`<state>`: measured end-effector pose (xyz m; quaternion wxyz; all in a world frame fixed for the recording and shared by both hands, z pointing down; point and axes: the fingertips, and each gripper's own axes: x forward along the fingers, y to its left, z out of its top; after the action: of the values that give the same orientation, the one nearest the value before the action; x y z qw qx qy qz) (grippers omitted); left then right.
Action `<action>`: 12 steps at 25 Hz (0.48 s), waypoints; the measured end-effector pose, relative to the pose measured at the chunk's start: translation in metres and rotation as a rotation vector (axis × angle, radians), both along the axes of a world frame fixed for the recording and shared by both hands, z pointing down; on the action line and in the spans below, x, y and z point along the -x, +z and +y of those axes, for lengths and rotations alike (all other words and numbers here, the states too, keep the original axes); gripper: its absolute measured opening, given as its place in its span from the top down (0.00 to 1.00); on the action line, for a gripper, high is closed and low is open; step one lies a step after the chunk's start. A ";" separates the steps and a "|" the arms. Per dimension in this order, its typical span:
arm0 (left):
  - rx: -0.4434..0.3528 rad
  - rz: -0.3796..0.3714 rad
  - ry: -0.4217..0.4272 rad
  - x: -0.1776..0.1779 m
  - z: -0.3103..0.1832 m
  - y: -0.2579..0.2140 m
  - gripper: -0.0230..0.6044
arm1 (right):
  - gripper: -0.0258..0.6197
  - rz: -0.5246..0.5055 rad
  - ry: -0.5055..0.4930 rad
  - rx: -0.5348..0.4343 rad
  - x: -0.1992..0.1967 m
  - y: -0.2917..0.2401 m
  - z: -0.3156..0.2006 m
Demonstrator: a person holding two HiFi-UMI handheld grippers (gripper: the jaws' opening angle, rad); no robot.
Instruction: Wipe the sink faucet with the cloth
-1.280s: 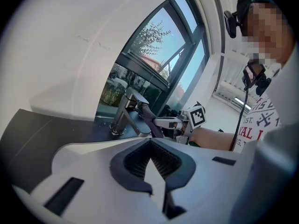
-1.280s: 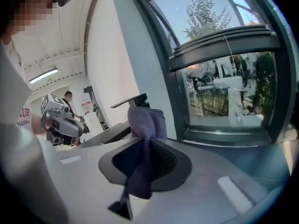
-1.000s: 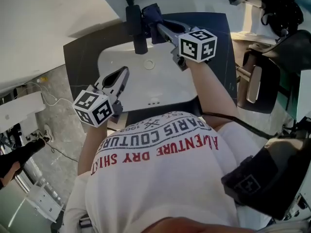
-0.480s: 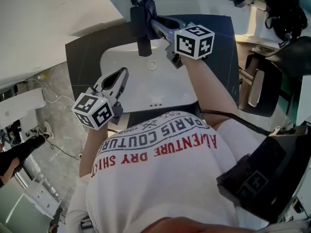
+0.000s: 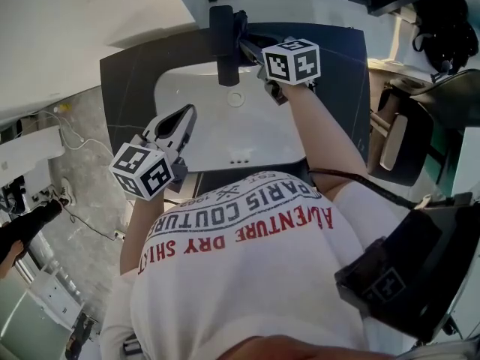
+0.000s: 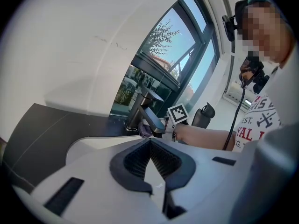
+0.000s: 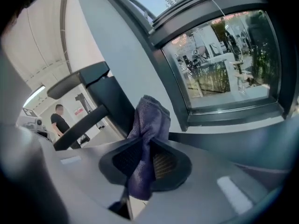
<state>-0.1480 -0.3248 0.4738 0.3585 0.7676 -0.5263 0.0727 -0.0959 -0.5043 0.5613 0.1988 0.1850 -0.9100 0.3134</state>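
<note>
Your right gripper (image 5: 246, 42) clamps the cloth (image 7: 147, 125) at the faucet (image 5: 223, 43), behind the sink (image 5: 262, 137). Your left gripper (image 5: 186, 115) hangs closed, empty, over the sink's left edge.

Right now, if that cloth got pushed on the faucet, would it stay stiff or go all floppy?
Probably floppy: the cloth folds and droops where the right gripper pinches it. It looks light, since one small pinch holds all of it up. Its fuzzy surface would likely grip rather than slip on the faucet.
</note>
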 end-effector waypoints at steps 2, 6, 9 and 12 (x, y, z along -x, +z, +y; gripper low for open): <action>-0.002 -0.001 -0.007 0.001 0.001 0.000 0.97 | 0.88 0.030 0.010 0.010 0.000 0.008 0.001; -0.005 -0.002 -0.015 0.000 0.003 -0.001 0.97 | 0.88 0.056 0.032 0.028 0.000 0.013 0.000; -0.003 -0.005 -0.015 -0.002 0.004 -0.003 0.96 | 0.88 0.046 0.023 0.035 -0.002 0.008 0.001; -0.008 -0.005 -0.008 -0.007 0.002 -0.004 0.96 | 0.88 0.002 0.017 0.017 -0.010 -0.009 0.008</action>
<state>-0.1415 -0.3230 0.4698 0.3546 0.7666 -0.5305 0.0712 -0.0855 -0.4963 0.5521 0.1986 0.1916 -0.9054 0.3226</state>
